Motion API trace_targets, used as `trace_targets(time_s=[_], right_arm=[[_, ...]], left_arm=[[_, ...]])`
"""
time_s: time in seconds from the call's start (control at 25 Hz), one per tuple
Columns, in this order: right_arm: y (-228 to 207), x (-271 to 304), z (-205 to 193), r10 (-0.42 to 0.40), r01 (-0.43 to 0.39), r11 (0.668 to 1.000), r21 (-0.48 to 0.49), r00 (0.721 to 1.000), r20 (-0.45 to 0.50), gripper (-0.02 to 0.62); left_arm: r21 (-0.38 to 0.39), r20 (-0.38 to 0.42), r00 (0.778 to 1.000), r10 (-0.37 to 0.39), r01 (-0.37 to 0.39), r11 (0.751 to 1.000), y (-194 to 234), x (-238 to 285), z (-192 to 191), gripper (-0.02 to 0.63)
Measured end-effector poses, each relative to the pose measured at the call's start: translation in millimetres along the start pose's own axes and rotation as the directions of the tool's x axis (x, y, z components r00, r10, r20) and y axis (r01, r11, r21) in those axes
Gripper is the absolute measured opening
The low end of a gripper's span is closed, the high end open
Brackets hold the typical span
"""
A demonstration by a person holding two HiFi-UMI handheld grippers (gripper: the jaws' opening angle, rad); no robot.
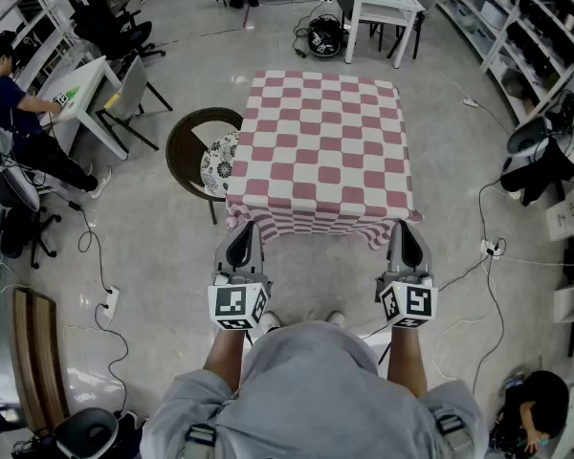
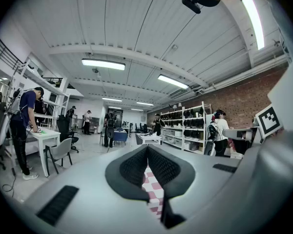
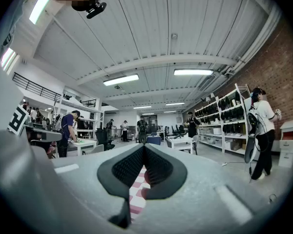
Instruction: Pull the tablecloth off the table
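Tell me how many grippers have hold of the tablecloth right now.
2. The left gripper is shut on the tablecloth at its near left corner; the right gripper is shut on its near right corner.

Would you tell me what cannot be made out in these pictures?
- The table itself: head view, wholly covered by the tablecloth.
- How much cloth is pinched: the left tool and right tool are shut on its near edge, but their own pads hide the contact in both gripper views.
- Cloth's far overhang: head view, drops out of sight past the far edge.
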State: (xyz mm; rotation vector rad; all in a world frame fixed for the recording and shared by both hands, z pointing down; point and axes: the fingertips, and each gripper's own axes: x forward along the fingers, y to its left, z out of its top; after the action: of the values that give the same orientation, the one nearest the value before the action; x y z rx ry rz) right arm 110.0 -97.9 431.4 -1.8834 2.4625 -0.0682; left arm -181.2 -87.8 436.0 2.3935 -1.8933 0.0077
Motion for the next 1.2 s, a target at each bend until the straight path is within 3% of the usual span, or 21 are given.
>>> trace_targets(time_s=[0.8, 1.2], right_arm=[[-8, -34, -8, 0.06, -0.06, 0.998, 0.007, 0.998, -0.002, -0.002], [-49, -47, -16, 0.101, -0.101, 0.995, 0.0, 0.995, -0.015, -0.002]], left_arm=[[0.011, -0.026, 1.0, -0.001, 0.001, 1.0, -45, -20, -8, 0.006], [-0.011, -0.053, 0.999, -0.007, 0.006, 1.0, -111, -17, -21, 0.006]])
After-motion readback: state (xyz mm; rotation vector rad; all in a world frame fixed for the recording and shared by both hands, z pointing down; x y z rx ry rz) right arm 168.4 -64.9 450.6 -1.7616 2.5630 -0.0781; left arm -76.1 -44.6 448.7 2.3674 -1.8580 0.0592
